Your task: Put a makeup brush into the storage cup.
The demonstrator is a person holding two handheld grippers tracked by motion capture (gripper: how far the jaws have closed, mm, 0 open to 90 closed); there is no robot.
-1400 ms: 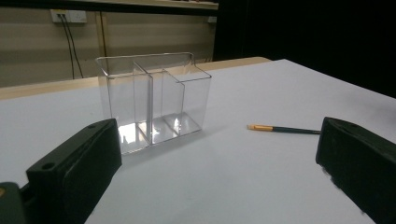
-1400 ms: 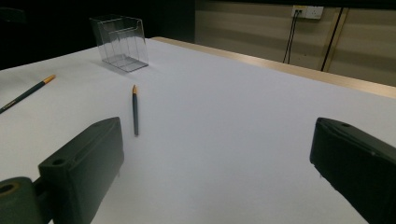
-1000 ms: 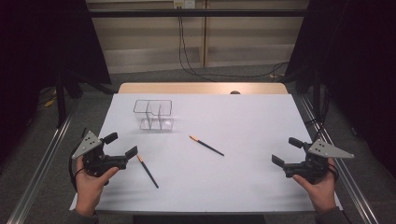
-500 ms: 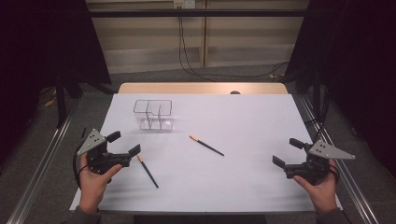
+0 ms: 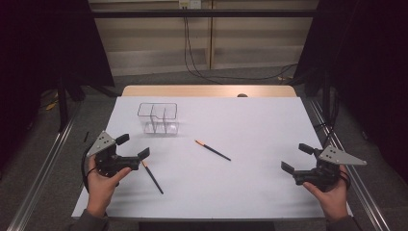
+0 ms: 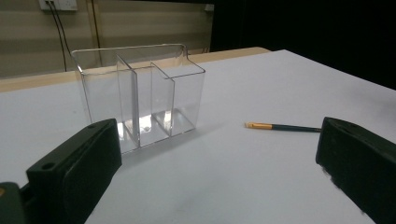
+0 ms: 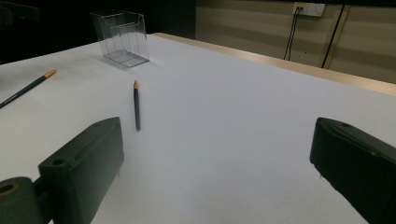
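A clear acrylic organiser (image 5: pixel 159 118) with several compartments stands upright at the table's back left, with nothing in the compartments that show (image 6: pixel 140 93). One dark pencil with an orange end (image 5: pixel 212 150) lies mid-table. A second pencil (image 5: pixel 152 177) lies near the left front. My left gripper (image 5: pixel 133 146) is open just left of that second pencil, facing the organiser, with nothing between its jaws (image 6: pixel 219 149). My right gripper (image 5: pixel 296 158) hovers open at the right front, also holding nothing (image 7: pixel 215 154). It looks toward the middle pencil (image 7: pixel 136 105), the farther pencil (image 7: pixel 28 87) and the organiser (image 7: pixel 122 37).
A white sheet (image 5: pixel 260 125) covers the table, with a wooden strip (image 5: pixel 207 90) along the far edge. Metal rails (image 5: pixel 43 168) run along both sides. Cables (image 5: pixel 192 53) hang down the back wall. The left gripper view also shows the middle pencil (image 6: pixel 282 127).
My left gripper has shifted slightly to the right and forward, closer to the near pencil. The right gripper has barely moved. Both stay open.
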